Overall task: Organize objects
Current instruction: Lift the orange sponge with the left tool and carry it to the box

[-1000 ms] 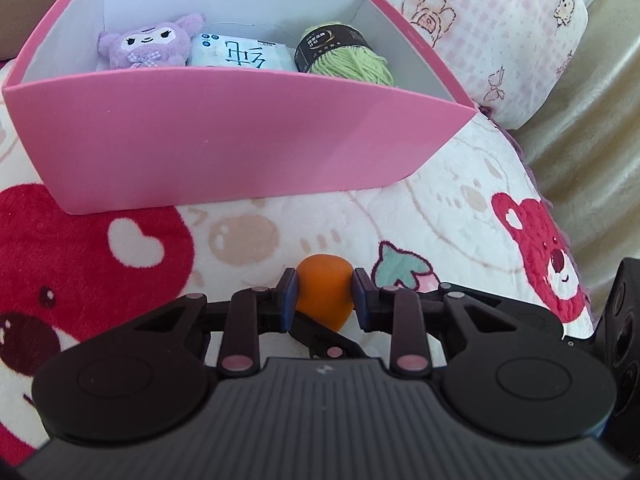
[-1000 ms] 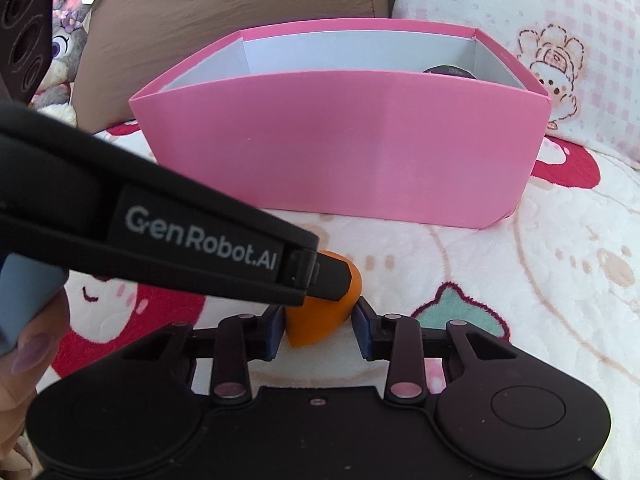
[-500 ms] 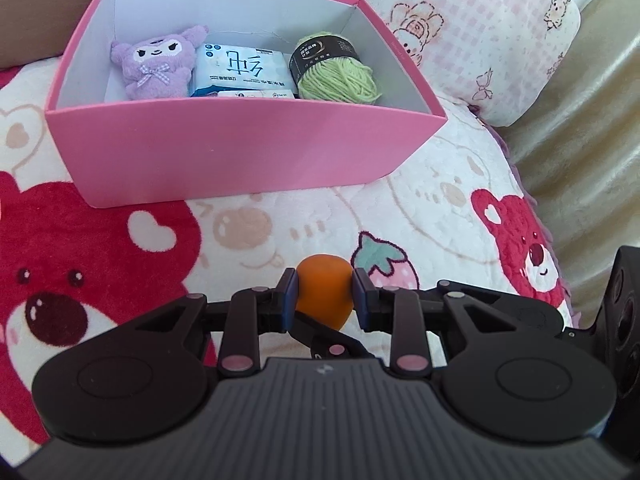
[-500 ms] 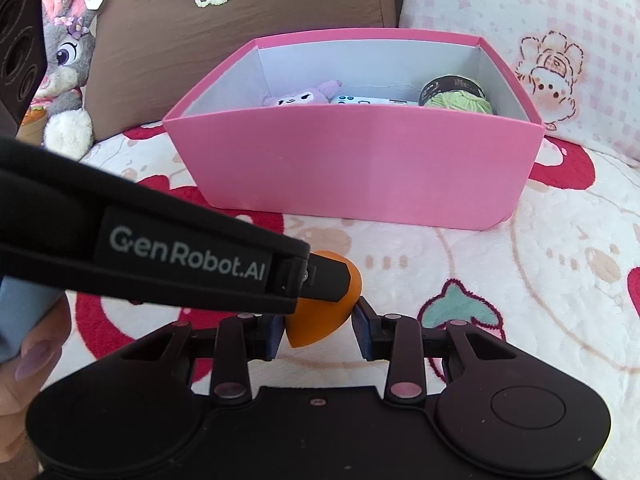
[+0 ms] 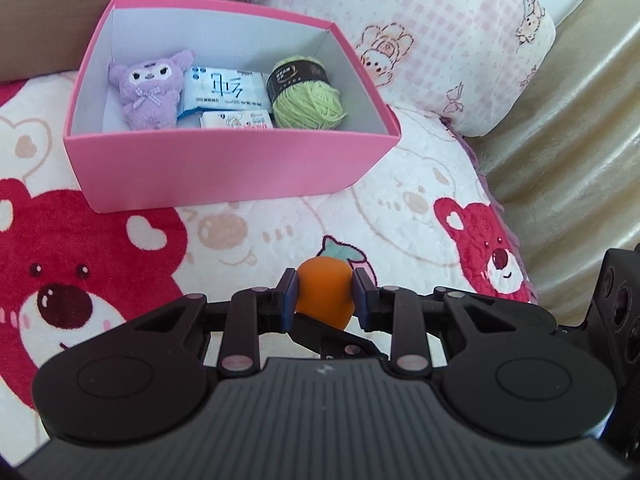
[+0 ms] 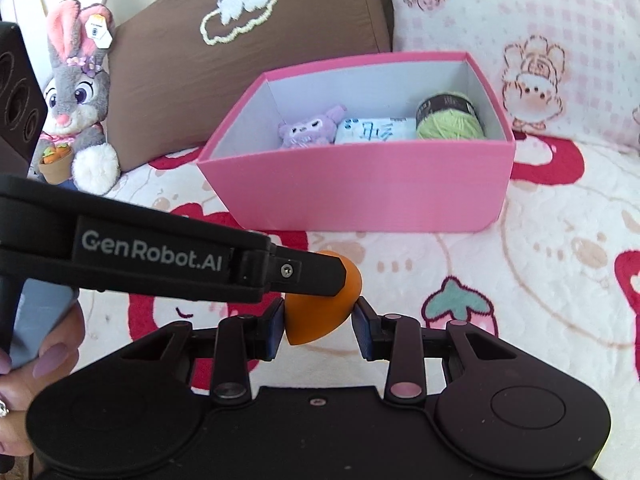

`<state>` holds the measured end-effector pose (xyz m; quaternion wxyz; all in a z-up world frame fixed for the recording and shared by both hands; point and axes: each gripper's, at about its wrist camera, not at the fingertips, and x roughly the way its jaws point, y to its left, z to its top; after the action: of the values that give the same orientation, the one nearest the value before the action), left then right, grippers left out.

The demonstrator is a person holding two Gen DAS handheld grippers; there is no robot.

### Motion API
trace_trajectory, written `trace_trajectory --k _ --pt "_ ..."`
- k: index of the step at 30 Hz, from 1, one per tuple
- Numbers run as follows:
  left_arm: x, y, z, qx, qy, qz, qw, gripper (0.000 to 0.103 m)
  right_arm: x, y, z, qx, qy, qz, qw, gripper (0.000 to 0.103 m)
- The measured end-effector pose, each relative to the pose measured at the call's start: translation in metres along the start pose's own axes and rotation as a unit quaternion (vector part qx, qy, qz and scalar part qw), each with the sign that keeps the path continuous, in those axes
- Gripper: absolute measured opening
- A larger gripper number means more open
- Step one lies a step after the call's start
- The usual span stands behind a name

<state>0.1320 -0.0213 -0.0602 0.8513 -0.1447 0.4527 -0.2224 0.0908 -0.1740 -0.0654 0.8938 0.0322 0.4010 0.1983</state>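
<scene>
Orange sponge (image 5: 324,292): clamped between left gripper (image 5: 325,296) fingers, above bear-print blanket (image 5: 120,248). Right gripper (image 6: 320,322) flanks it; contact apparently on both sides. Beyond: pink box (image 5: 224,168) holding purple plush (image 5: 150,90), tissue packs (image 5: 224,90), green yarn (image 5: 310,102).

Bright, soft daylight from the upper right — both views sharp, with fisheye bending and dark corners.
</scene>
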Motion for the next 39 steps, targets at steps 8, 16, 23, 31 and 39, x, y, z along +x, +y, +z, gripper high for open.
trace_trajectory --k 8,16,23,31,39 --pt "-0.038 -0.005 0.009 -0.013 -0.033 -0.011 0.9993 0.028 -0.026 0.016 0.017 -0.018 -0.022 0.007 1.000 0.041" --pt "-0.066 -0.013 0.014 -0.013 -0.052 -0.015 0.9985 0.028 -0.048 0.031 0.022 -0.023 -0.045 0.006 0.999 0.041" --pt "-0.081 -0.018 0.018 -0.007 -0.070 -0.012 0.9975 0.028 -0.057 0.038 0.027 -0.032 -0.058 -0.001 0.998 0.041" --pt "-0.101 -0.022 0.055 0.006 -0.062 0.011 0.9980 0.028 -0.059 0.049 0.060 -0.020 -0.058 0.006 0.998 0.041" --pt "-0.118 -0.012 0.097 0.019 -0.067 0.033 0.9970 0.028 -0.049 0.068 0.104 -0.046 -0.060 0.007 0.997 0.041"
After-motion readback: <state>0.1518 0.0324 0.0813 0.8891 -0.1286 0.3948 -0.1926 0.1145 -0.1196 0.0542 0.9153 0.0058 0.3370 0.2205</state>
